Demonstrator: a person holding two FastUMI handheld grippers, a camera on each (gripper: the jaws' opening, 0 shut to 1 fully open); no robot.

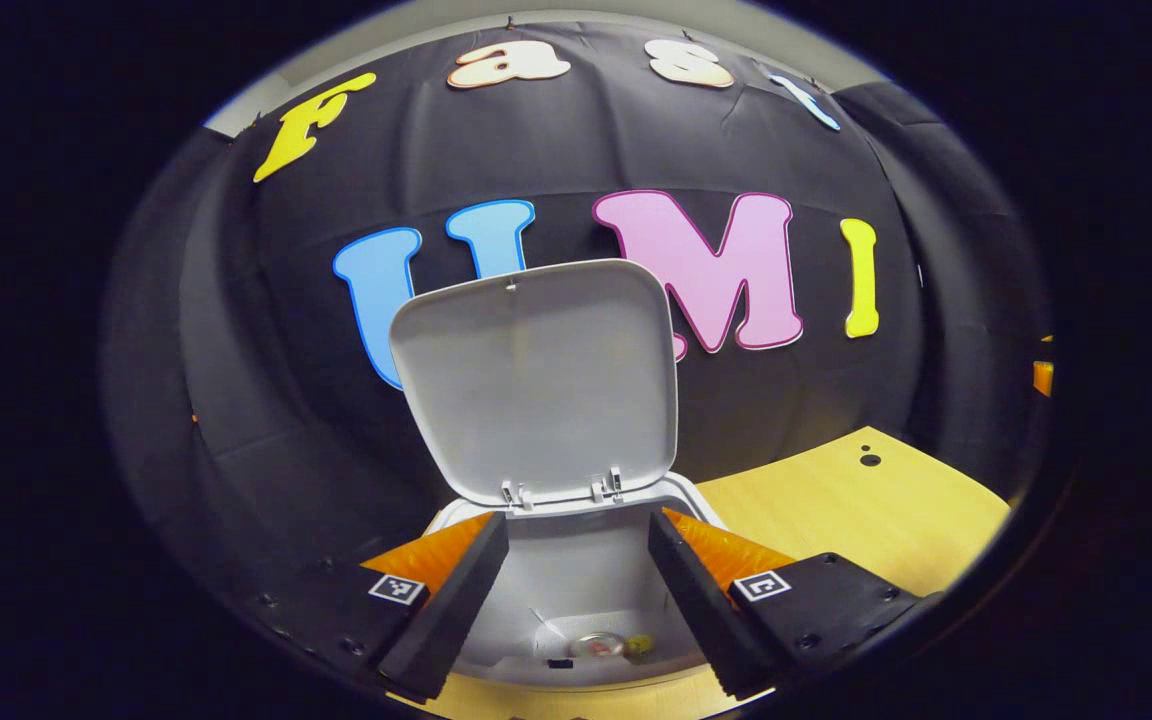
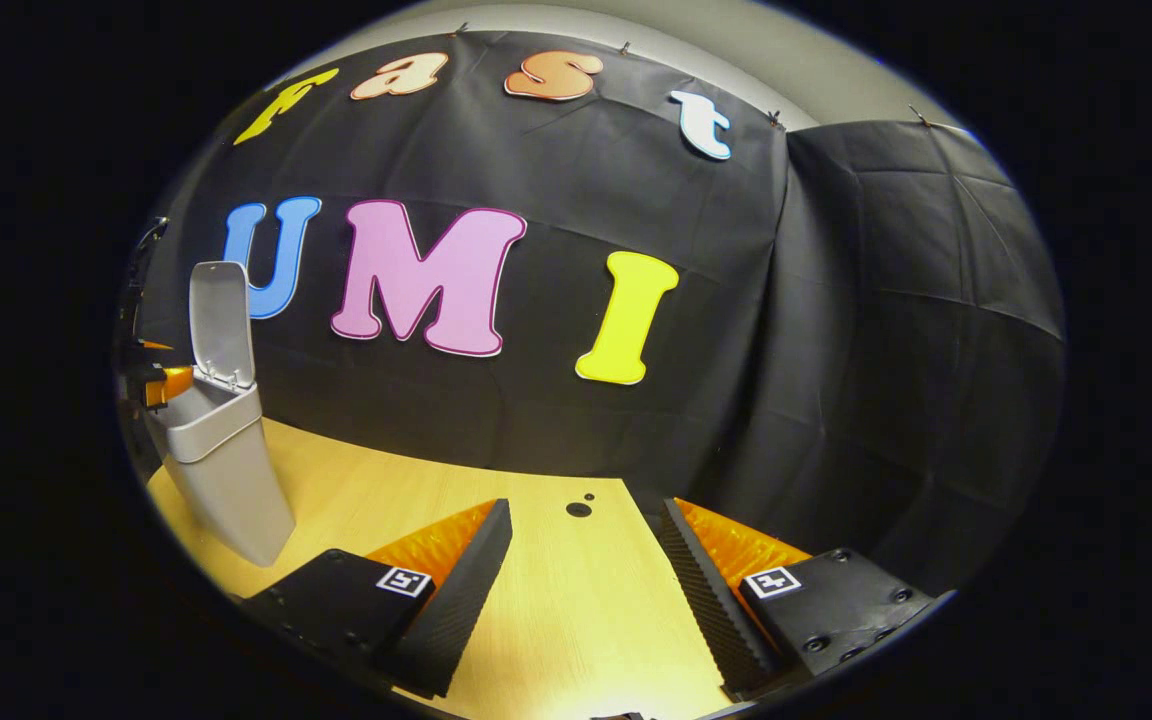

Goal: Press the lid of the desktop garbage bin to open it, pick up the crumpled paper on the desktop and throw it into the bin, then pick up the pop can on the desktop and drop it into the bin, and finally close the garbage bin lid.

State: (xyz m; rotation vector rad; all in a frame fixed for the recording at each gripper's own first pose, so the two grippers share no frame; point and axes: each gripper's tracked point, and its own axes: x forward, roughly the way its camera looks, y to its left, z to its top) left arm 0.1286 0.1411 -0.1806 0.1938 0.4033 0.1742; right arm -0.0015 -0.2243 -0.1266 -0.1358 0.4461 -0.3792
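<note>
Each gripper, left (image 1: 576, 600) and right (image 2: 586, 590), has two wedge-shaped fingers with ridged pads. Behind them sit dark screwed blocks. Each block bears a square black-and-white marker.

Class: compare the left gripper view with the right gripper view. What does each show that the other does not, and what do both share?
The left gripper view looks down into the bin, where the pop can lies at the bottom, framed by the open left gripper. The right gripper view shows the bin's outer side and the open right gripper over bare table. Both share the bin with its lid raised.
</note>
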